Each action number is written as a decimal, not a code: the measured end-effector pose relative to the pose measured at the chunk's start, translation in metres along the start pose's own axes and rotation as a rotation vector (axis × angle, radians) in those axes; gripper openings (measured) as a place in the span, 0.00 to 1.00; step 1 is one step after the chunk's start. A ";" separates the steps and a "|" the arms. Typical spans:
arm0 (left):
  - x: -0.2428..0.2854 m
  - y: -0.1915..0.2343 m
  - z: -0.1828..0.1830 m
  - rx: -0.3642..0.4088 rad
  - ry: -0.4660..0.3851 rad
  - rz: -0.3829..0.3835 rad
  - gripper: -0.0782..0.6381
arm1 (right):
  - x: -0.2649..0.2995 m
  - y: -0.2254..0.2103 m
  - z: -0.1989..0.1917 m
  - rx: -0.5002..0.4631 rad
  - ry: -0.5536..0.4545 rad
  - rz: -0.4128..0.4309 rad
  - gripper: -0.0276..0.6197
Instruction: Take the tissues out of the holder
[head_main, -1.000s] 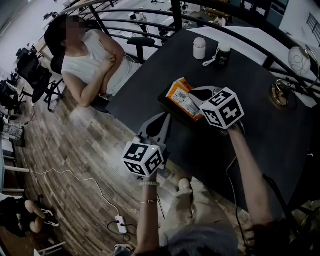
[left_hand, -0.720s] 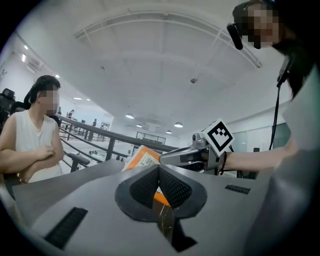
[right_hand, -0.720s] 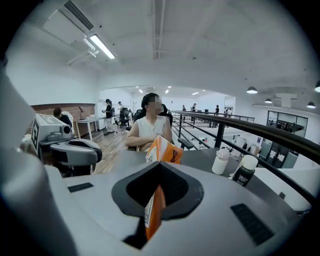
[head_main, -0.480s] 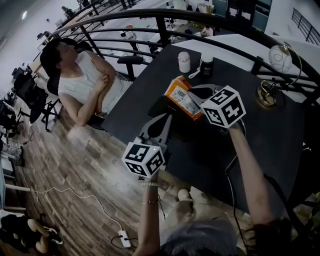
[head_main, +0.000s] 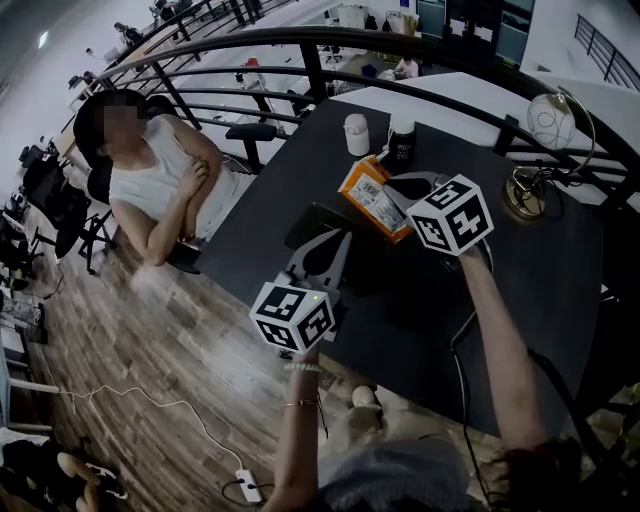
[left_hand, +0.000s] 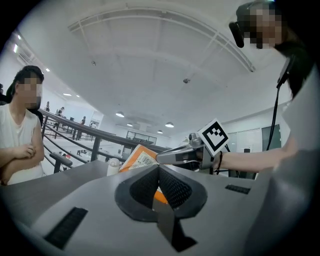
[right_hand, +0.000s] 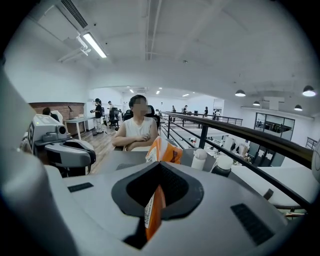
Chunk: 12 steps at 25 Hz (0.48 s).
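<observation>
An orange tissue pack (head_main: 372, 197) is tilted above a black holder (head_main: 312, 226) on the dark table (head_main: 530, 270). My right gripper (head_main: 393, 190) is shut on the pack's near edge, and in the right gripper view the pack (right_hand: 162, 150) runs down between the closed jaws (right_hand: 159, 187). My left gripper (head_main: 334, 242) reaches from the table's near-left edge onto the holder. In the left gripper view its jaws (left_hand: 159, 172) are shut on a thin dark edge, with the pack (left_hand: 140, 156) and the right gripper (left_hand: 172, 156) beyond them.
A white bottle (head_main: 355, 133) and a dark jar (head_main: 402, 142) stand at the table's far side. A brass lamp base (head_main: 522, 195) with a round globe (head_main: 550, 115) is at the right. A seated person (head_main: 150, 185) is at the left, and a black railing (head_main: 300, 45) curves behind the table.
The orange pack has tipped up and moved a little away from the holder in the right gripper. The head camera has shifted. The left gripper stays on the holder.
</observation>
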<state>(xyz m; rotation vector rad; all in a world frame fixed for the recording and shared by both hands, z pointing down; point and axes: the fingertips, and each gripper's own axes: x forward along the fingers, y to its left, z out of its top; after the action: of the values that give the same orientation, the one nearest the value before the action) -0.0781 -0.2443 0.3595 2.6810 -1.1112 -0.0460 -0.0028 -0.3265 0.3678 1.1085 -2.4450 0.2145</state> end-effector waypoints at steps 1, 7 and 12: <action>0.003 0.000 -0.001 -0.003 0.004 -0.003 0.12 | 0.001 -0.003 -0.002 0.004 0.004 -0.002 0.06; 0.025 0.000 -0.004 -0.010 0.019 -0.016 0.12 | 0.010 -0.026 -0.015 0.030 0.027 -0.011 0.06; 0.040 0.001 -0.008 -0.012 0.039 -0.019 0.12 | 0.020 -0.039 -0.033 0.053 0.056 -0.008 0.06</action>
<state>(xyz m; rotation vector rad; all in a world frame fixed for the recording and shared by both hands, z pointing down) -0.0495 -0.2714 0.3704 2.6700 -1.0699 -0.0035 0.0260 -0.3556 0.4050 1.1194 -2.3972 0.3052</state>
